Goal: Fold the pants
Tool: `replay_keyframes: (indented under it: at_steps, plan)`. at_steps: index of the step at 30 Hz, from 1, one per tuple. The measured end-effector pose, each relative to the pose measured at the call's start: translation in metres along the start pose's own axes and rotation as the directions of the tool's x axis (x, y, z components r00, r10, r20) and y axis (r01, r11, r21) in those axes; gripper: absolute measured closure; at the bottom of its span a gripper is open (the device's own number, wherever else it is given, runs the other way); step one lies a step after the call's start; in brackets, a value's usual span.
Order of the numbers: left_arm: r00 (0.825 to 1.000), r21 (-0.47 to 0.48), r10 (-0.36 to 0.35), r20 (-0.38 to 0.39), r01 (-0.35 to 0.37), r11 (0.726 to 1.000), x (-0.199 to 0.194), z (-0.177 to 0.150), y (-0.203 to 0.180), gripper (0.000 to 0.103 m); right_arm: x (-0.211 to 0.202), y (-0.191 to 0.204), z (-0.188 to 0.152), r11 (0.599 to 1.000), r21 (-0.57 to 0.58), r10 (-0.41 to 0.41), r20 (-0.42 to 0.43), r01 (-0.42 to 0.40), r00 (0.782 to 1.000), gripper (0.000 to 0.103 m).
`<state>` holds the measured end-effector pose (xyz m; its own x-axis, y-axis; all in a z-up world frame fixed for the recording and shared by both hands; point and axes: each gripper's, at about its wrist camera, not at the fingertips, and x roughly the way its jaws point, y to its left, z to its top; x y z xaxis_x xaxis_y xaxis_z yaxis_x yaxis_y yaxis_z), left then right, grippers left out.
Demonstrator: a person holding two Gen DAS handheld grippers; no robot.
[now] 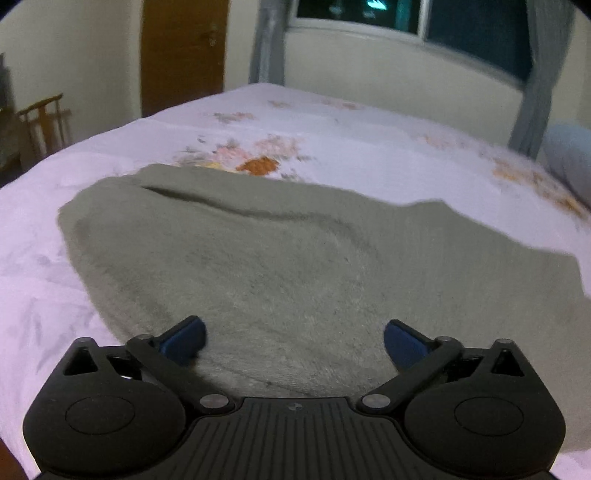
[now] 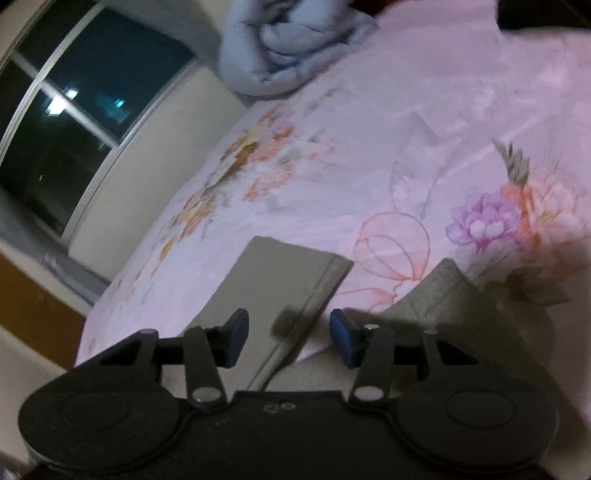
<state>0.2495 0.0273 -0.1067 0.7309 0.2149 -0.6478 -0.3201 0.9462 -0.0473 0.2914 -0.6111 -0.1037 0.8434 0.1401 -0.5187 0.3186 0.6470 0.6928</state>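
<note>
Hovering left gripper point(image 1: 294, 341): held over the near part of the pants, its blue pads point(image 1: 184, 341) spread as wide as they go, nothing between them but the cloth lying below; whether the pads touch the cloth cannot be told.
Right gripper point(image 2: 288, 338): rolled to one side so the room looks tilted, its blue pads point(image 2: 341, 338) partly apart with a gap between them; the hemmed edge of a pant leg lies in that gap, and the pads are not pressing on it.
Pants point(image 1: 280, 266): grey-green and soft, spread flat on the bed right ahead of the left gripper, running off to its right, with a long crease across the far part.
Pant leg point(image 2: 284, 284): seen from the right gripper, a flat strip with a stitched hem reaching forward; a second grey-green fold point(image 2: 439, 291) rises just to the right of that gripper.
Bed sheet point(image 1: 351, 147): pale pink with flower prints, under the pants and stretching beyond them.
Blue blanket point(image 2: 291, 44): bundled up at the far end of the bed, well ahead of the right gripper.
Chair point(image 1: 46, 122): wooden, far off to the left of the left gripper.
Door point(image 1: 183, 55): brown, farther back on the left.
Window point(image 1: 424, 22): dark, on the far wall, with grey curtains point(image 1: 267, 40) beside it.
</note>
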Motion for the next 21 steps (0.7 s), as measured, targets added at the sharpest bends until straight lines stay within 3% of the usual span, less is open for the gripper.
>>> replay_keyframes:
  at_steps: [1,2,3,4,8,13,17,21]
  plan:
    - [1.000,0.011,0.006,-0.003,-0.006,1.000,0.002,-0.001,-0.002,0.000,0.005,-0.003,0.002,1.000,0.023,0.001,-0.004,-0.001,1.000,0.066]
    - [1.000,0.015,0.007,-0.005,-0.006,1.000,0.003,-0.001,-0.003,0.000,0.010,-0.004,0.004,0.999,0.039,-0.001,-0.007,0.001,1.000,0.077]
    - [1.000,0.013,0.003,-0.005,-0.003,1.000,0.004,-0.001,-0.002,0.000,0.012,-0.005,0.005,0.999,0.047,-0.004,-0.016,0.005,1.000,0.095]
    - [1.000,0.012,-0.001,-0.007,0.001,1.000,0.004,-0.002,-0.001,0.000,0.015,-0.006,0.005,0.999,0.050,-0.007,-0.028,0.008,1.000,0.100]
    - [1.000,0.024,-0.013,-0.010,0.014,1.000,0.004,0.000,0.000,0.000,0.008,0.001,0.005,1.000,-0.013,-0.002,-0.017,0.002,1.000,0.103]
    - [0.997,0.093,-0.063,-0.041,0.066,0.993,0.003,0.007,0.005,0.000,-0.040,0.022,0.002,0.994,-0.104,0.015,0.059,-0.009,0.998,0.103]
    - [0.980,0.153,-0.162,-0.115,0.178,0.972,0.001,0.013,0.019,0.000,-0.095,0.037,-0.002,0.986,-0.165,0.025,0.120,-0.005,0.992,0.103]
    - [0.956,0.176,-0.248,-0.159,0.275,0.945,0.001,0.017,0.032,0.000,-0.134,0.026,-0.011,0.988,-0.153,-0.010,0.148,0.032,0.989,0.103]
